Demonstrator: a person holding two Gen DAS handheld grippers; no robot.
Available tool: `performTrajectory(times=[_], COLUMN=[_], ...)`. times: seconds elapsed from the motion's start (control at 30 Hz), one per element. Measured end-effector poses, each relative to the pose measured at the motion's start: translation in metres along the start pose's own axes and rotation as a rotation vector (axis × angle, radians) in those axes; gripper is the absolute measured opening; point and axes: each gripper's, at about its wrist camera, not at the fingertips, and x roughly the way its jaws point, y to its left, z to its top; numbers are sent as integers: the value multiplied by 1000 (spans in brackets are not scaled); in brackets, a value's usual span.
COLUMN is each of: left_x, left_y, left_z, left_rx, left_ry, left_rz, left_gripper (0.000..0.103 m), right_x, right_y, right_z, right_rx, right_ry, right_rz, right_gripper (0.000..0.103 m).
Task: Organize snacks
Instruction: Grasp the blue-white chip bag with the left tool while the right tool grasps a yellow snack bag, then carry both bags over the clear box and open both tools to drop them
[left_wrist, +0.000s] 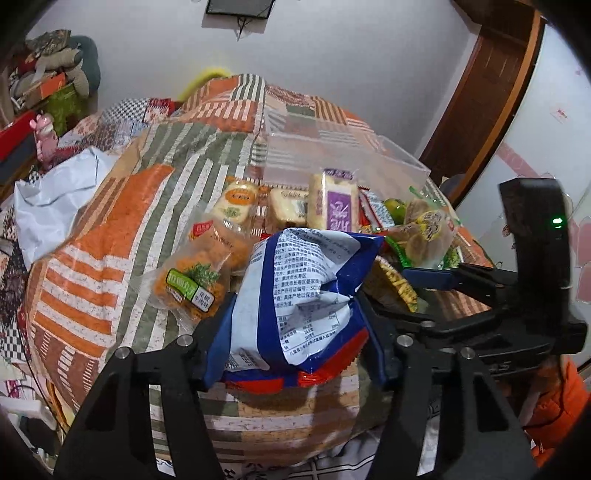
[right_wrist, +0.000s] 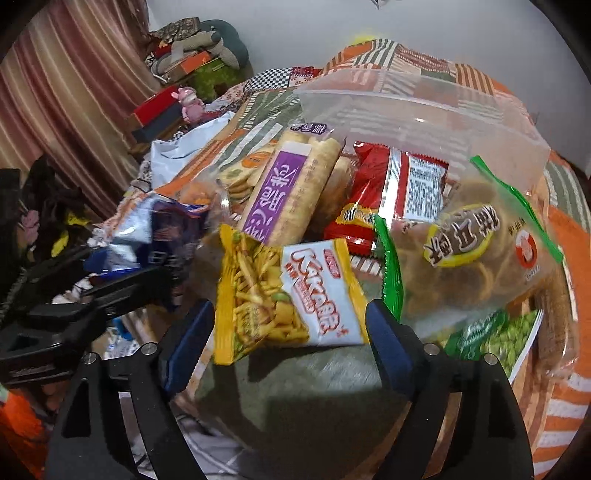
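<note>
Slippage is threatening you: your left gripper (left_wrist: 295, 325) is pinching the crumpled blue-and-white snack bag (left_wrist: 303, 291) above the patchwork quilt (left_wrist: 110, 229), while your right gripper (right_wrist: 291, 332) is standing open around the yellow Kaka pack (right_wrist: 284, 295), gripping nothing, short of the clear bin (right_wrist: 424, 110).

My left tongs (left_wrist: 295, 339) are matt black plastic with blue pads and bright metal screws, as are my right tongs (right_wrist: 291, 339). The blue-and-white snack bag (left_wrist: 306, 291) is crinkled glossy film. The yellow snack packet (right_wrist: 288, 291) shines too. The patchwork quilt (left_wrist: 122, 229) is soft matt cloth. The clear box (left_wrist: 343, 158) is smooth see-through plastic.
</note>
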Motion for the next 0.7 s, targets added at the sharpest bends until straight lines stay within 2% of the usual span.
performTrajectory(times=[0.03, 0.07, 0.1, 0.13, 0.23, 0.37, 0.4, 0.7], left_x=[-2, -4, -4, -5, -7, -11, -13, -23], left_y=[-2, -4, -4, -5, -6, -7, -9, -17], left_z=[1, 2, 3, 4, 9, 16, 18, 40], left_rx=[8, 14, 17, 17, 16, 16, 20, 33], left_ry=[-9, -15, -19, -23, -33, -51, -61, -124], left_rz=[5, 7, 6, 4, 0, -1, 1, 8], left_gripper=[60, 60, 60, 60, 60, 60, 60, 60], right_x=[0, 0, -1, -3, -11, -25, -29, -59], right_y=[1, 2, 3, 3, 1, -3, -5, -15], right_z=[1, 2, 2, 3, 4, 6, 7, 18], right_rx=[-9, -19, -29, -25, -24, -9, -4, 53], right_ry=[-5, -10, -10, -19, -43, -83, -97, -192], right_rz=[-17, -32, -36, -32, -30, -25, -20, 10], right_gripper=[64, 58, 57, 50, 37, 27, 18, 17])
